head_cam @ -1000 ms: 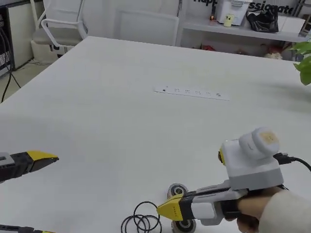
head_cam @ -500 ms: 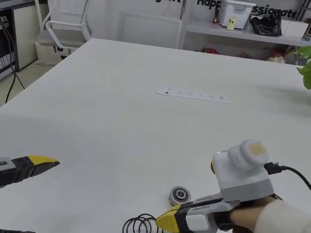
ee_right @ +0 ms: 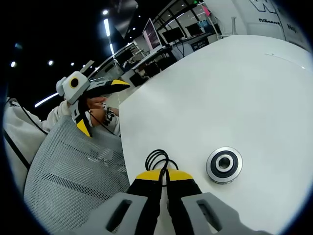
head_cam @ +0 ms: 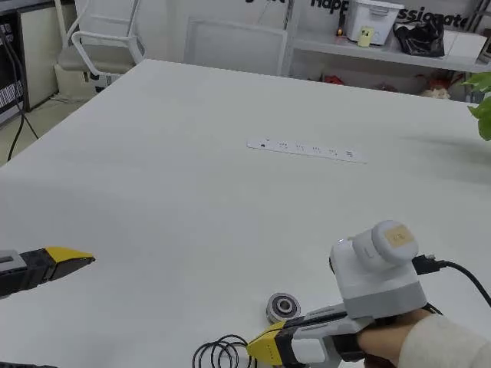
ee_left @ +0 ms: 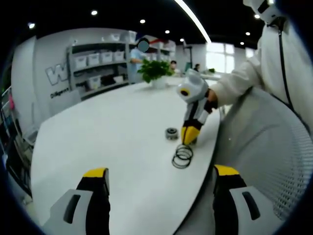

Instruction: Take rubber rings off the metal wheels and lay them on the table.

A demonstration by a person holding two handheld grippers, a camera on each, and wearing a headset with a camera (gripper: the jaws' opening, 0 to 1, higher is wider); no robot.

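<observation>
Cropped wall lettering at twelve o'clock of head view, reading "Happ". Big wall letter "W" at nine o'clock of left gripper view.

Near the table's front edge, the metal wheel lies just right of and behind the rubber rings — the right gripper tip beside both — with a power strip mid-table, well behind.
</observation>
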